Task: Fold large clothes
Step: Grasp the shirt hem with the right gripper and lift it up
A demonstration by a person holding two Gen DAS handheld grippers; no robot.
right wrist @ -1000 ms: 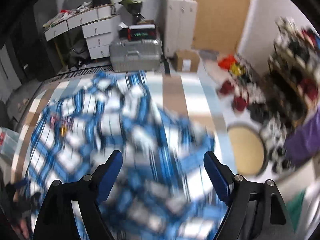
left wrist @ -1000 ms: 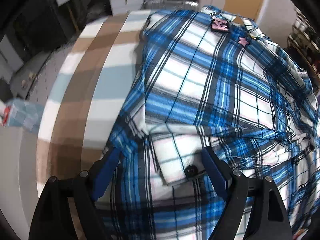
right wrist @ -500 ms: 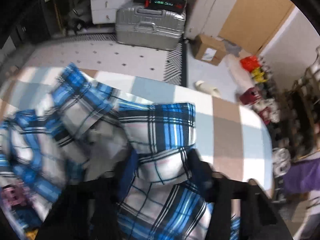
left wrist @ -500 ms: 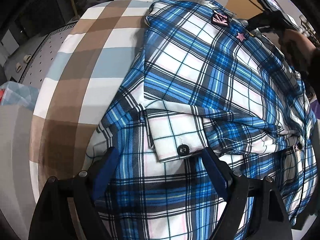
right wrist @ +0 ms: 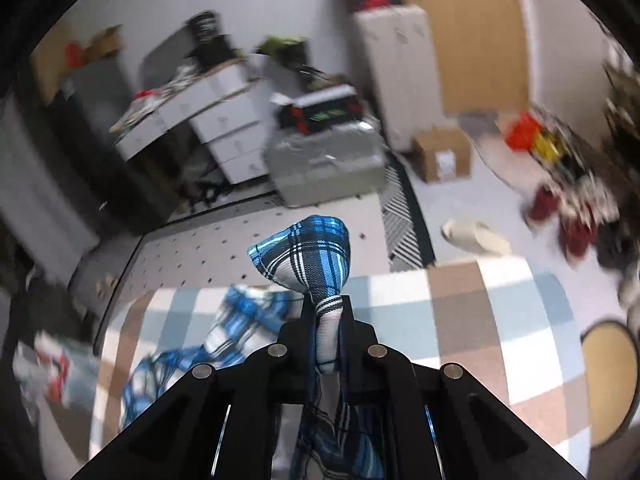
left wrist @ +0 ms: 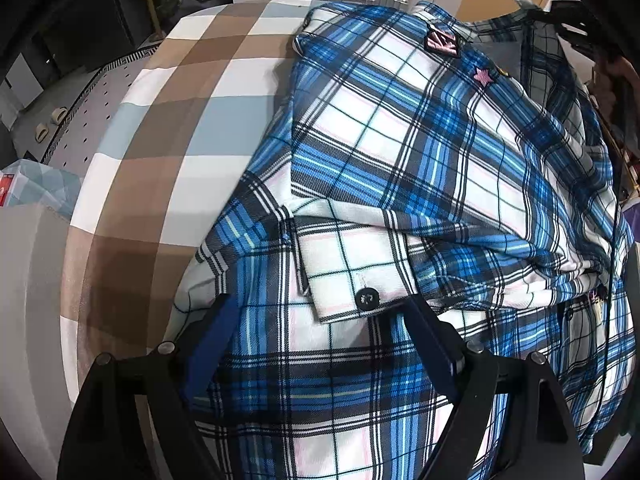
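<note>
A blue, white and black plaid shirt (left wrist: 400, 152) lies bunched on a bed with a brown, white and pale blue checked cover (left wrist: 192, 92). My left gripper (left wrist: 318, 300) hangs open just above the shirt's near part, its fingers on either side of a buttoned cuff (left wrist: 352, 280). My right gripper (right wrist: 326, 308) is closing its jaws on a pinched corner of the shirt (right wrist: 308, 252). The pads press the cloth, which bulges out past the tips. The rest of the shirt trails down to the cover (right wrist: 480, 312) at the lower left.
Beyond the bed's far edge are a dotted grey mat (right wrist: 224, 252), a silver suitcase (right wrist: 328, 168), white drawers (right wrist: 228, 136), a cardboard box (right wrist: 440, 152) and a slipper (right wrist: 476, 236). A round stool (right wrist: 608, 380) stands at the right. The bed's left edge (left wrist: 76, 264) drops off.
My right gripper went from open over the shirt to shut on a corner of it, then lifted and swung that corner up. My left gripper stayed open over the cuff.
</note>
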